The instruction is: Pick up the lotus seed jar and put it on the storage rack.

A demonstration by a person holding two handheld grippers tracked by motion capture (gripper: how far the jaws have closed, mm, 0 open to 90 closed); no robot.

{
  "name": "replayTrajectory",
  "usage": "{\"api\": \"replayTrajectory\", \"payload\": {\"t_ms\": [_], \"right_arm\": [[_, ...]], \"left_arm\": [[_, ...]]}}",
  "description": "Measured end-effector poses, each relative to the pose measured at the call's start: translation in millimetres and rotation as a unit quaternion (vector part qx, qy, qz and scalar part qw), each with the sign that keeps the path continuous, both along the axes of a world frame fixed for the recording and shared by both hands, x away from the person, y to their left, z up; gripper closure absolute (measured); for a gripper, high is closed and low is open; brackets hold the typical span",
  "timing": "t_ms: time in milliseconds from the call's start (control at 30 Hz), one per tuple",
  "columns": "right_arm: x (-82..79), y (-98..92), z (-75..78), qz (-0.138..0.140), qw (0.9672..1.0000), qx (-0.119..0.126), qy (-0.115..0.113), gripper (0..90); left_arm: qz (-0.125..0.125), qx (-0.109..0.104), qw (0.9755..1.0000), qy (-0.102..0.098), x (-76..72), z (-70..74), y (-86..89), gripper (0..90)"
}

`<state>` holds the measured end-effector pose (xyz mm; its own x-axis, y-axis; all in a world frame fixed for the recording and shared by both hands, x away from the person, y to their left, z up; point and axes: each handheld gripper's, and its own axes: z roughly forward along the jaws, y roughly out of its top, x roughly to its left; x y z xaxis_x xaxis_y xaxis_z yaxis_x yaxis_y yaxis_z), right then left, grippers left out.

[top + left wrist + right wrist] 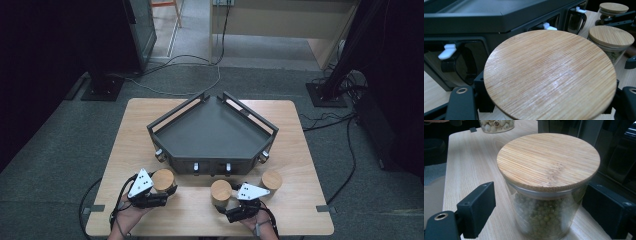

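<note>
The left jar point(163, 180), bamboo-lidded, sits just before the dark corner shelf point(212, 131), near its left front corner, with the left claw point(159, 192) closed on its glass body below the lid, likely so the lid stays clear for lifting it onto the shelf. The middle jar point(220, 192), full of green peas, stands on the desk point(295, 220) before the shelf's front; the right claw point(235, 205) straddles it, jaws spread and not pressing the glass. A third jar point(271, 180) waits off the shelf's right front corner.
</note>
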<state>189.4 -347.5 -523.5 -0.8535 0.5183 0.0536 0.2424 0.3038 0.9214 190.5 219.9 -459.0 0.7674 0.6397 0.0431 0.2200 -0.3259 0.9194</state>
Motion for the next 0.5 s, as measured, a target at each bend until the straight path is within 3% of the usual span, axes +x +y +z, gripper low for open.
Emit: {"api": "replayTrajectory", "payload": {"t_ms": [500], "right_arm": [[-0.5, 0.8, 0.6, -0.001, 1.0000, -0.003, -0.001, 11.5]], "left_arm": [[0.005, -0.004, 1.0000, -0.001, 5.4, 24.8, -1.4, 24.4]]}}
